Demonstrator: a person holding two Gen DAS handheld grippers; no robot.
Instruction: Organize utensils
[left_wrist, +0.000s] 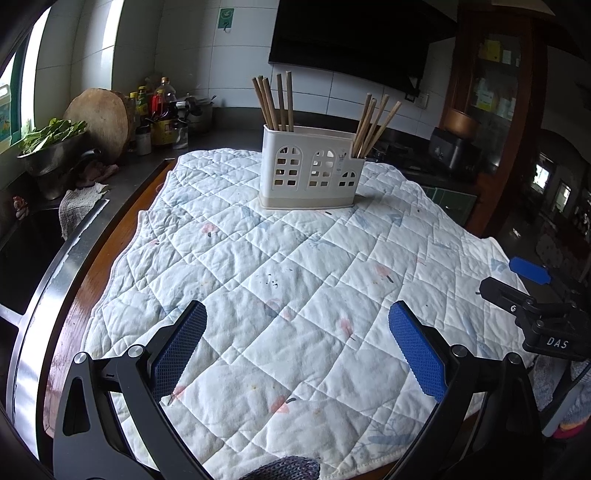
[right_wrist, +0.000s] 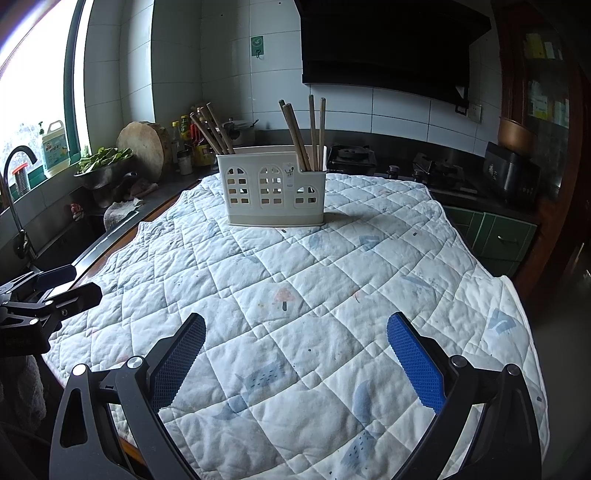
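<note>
Fingers (left_wrist: 417, 354) of both grippers spread wide (holding nothing) above quilted cloth (left_wrist: 295, 266), holder (left_wrist: 310, 170) beyond.

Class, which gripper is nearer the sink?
Left. The left gripper is over the quilt's sink-side edge, the sink just to its left. The right gripper is farther right, with the left one between it and the sink.

holder (left_wrist: 309, 173) stands on quilt (left_wrist: 280, 280) at far middle; chopsticks (left_wrist: 275, 101) in its left end, more chopsticks (left_wrist: 373, 123) in right end.
</note>
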